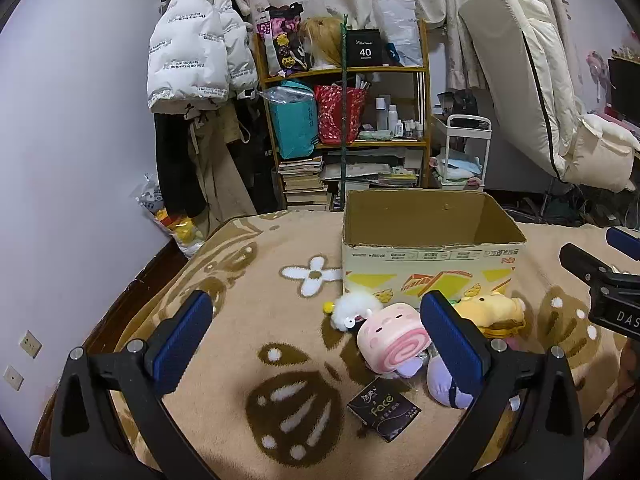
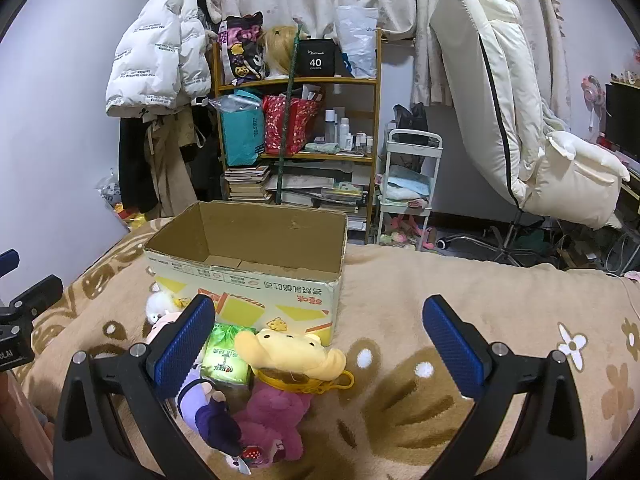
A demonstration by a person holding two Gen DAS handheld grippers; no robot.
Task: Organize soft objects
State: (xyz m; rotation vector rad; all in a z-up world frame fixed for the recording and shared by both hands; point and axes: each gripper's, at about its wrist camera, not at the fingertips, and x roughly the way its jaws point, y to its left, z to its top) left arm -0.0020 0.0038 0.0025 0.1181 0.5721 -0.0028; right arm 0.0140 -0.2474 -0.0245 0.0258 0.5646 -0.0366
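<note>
An open cardboard box [image 1: 430,258] [image 2: 248,276] stands on a tan patterned blanket [image 1: 248,340], its inside bare. A heap of plush toys lies before it: a white fluffy one [image 1: 350,312], a pink roll-shaped one [image 1: 390,340], a yellow one [image 1: 490,310] [image 2: 292,350], a purple one [image 1: 442,384] [image 2: 208,408] and a magenta bear [image 2: 276,420]. My left gripper [image 1: 316,336] hovers open to the left of the heap, nothing between its fingers. My right gripper [image 2: 318,340] is open above the yellow toy and the magenta bear, not touching them.
A dark tissue packet [image 1: 384,410] and a green tissue pack [image 2: 228,354] lie by the toys. Beyond the bed stand a cluttered wooden shelf [image 1: 344,112], hanging coats [image 1: 196,52], a white trolley [image 2: 410,184] and a cream recliner [image 2: 520,120]. The other gripper's body shows at the view's edge [image 1: 604,280].
</note>
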